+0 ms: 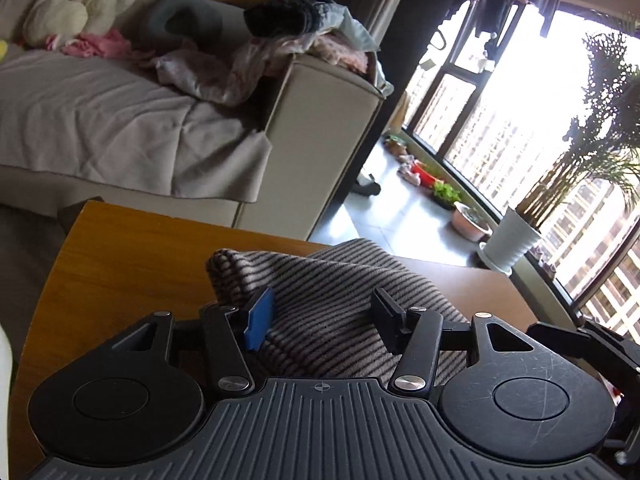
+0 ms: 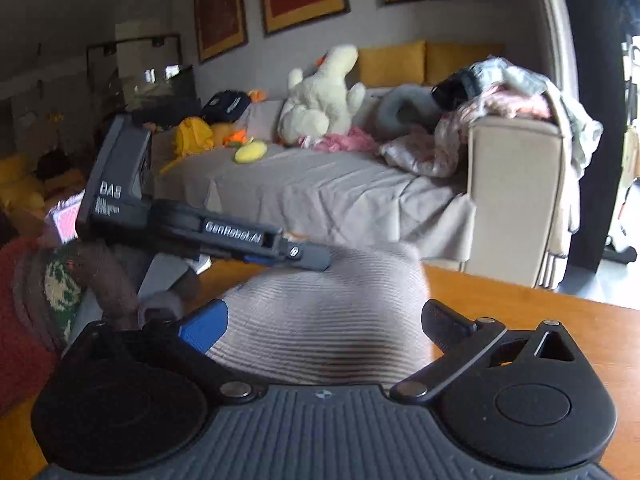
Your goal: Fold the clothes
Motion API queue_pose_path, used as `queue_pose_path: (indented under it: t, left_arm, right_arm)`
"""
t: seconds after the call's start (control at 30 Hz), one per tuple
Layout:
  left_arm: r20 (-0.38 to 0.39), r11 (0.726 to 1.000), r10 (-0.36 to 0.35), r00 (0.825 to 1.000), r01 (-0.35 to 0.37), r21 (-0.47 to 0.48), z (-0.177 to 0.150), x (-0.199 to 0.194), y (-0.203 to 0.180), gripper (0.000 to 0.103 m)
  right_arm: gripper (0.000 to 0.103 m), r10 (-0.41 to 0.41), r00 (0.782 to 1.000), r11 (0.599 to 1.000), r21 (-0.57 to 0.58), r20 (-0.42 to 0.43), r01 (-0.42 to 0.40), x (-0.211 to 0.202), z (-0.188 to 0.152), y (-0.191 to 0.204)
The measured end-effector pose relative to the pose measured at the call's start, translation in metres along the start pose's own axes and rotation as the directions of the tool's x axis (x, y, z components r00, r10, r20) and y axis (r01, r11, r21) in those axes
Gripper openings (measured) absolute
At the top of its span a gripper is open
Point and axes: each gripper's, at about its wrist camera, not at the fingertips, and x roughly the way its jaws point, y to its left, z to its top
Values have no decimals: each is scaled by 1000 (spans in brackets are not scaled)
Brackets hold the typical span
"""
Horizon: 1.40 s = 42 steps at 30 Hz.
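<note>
A grey garment with thin dark stripes (image 1: 332, 276) lies bunched on the brown wooden table (image 1: 132, 264). In the left wrist view my left gripper (image 1: 324, 314) stands open over the near part of the garment, its blue pad and black finger on either side of a fold. The right wrist view shows my right gripper (image 2: 326, 326) open wide, with the striped garment (image 2: 332, 308) bulging up between its fingers, blurred. There the left gripper (image 2: 308, 258) comes in from the left, its tip over the garment's far edge.
A beige sofa (image 2: 516, 196) stands just beyond the table, with a grey throw, a cream plush toy (image 2: 320, 100) and a heap of clothes (image 1: 280, 52) on its armrest. A potted palm (image 1: 516, 236) and bowls stand by the window. A red knitted sleeve (image 2: 20, 320) shows at left.
</note>
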Motion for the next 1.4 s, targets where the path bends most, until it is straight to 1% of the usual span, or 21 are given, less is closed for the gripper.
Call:
queue_pose_path:
  t: [0.03,0.07,0.1,0.17,0.23,0.37,0.43,0.47,0.5,0.57,0.67,0.7,0.77,0.83,0.9,0.93,1.0,1.07,1.17,1.33,1.4]
  left_arm:
    - [0,1000,-2,1000,2,5,-1,0,0,59]
    - [1,1000,-2,1000,2,7,-1,0,0,59]
    - [4,1000,2,1000,-2,10,-2,0,0,59]
    - [11,1000,10,1000,-10,29,-4,2,-3,59]
    - [26,997,34,999,-36,72,-9,5,-10,62]
    - [62,993,89,994,-94,76,-13,-3,-22,65]
    - [81,990,116,990,-122,75,-14,-9,-28,66]
    - [90,988,130,987,-137,74,-15,-11,-31,69]
    - [96,986,146,985,-153,69,-17,-18,-36,80]
    - [116,981,181,977,-188,51,-26,-39,-49,98]
    - [156,970,226,962,-237,51,-51,-72,-77,102]
    - [160,965,243,957,-256,61,-63,-80,-89,103]
    - [146,952,285,947,-298,76,-85,-88,-109,103]
    - [105,931,350,931,-358,65,-110,-90,-125,103]
    - [60,920,387,920,-390,47,-131,-90,-133,103]
    - [38,917,394,918,-396,48,-139,-88,-136,103]
    - [3,911,407,914,-406,70,-153,-82,-139,103]
    - [-8,899,429,903,-426,107,-160,-77,-144,103]
    - [-21,890,442,897,-436,137,-158,-69,-146,103]
    - [-16,878,471,882,-466,111,-152,-62,-142,103]
    - [-14,876,475,880,-471,106,-152,-62,-142,103]
  right_arm:
    - [103,-51,999,997,-54,-9,51,9,-7,8]
    - [103,-76,997,991,-105,24,78,11,-15,14]
    - [103,-77,996,992,-102,34,80,11,-18,14]
    - [103,-69,998,996,-53,13,70,9,-16,8]
    - [103,-73,997,996,-60,2,73,10,-15,6]
    - [103,-80,995,996,-41,61,83,0,-26,5]
    - [103,-111,992,994,25,60,110,-11,-31,0]
    - [103,-109,993,992,66,49,106,-18,-37,-5]
    - [103,-107,994,989,106,36,103,-25,-42,-9]
    - [103,-112,993,979,168,-23,114,-37,-54,-19]
    - [103,-148,984,962,218,-98,166,-56,-71,-31]
    - [103,-160,982,956,230,-104,180,-63,-76,-33]
    - [103,-195,975,947,237,-107,216,-75,-84,-36]
    - [103,-252,958,935,221,-136,278,-84,-92,-35]
    - [103,-310,936,921,190,-168,339,-91,-98,-32]
    - [103,-335,925,914,174,-181,366,-93,-100,-30]
    - [103,-357,915,906,168,-187,388,-98,-105,-29]
    - [103,-371,911,898,182,-181,402,-103,-109,-31]
    - [103,-388,904,888,190,-179,419,-104,-110,-33]
    - [103,-369,913,900,176,-174,398,-100,-108,-35]
    - [103,-366,914,902,174,-173,394,-100,-107,-36]
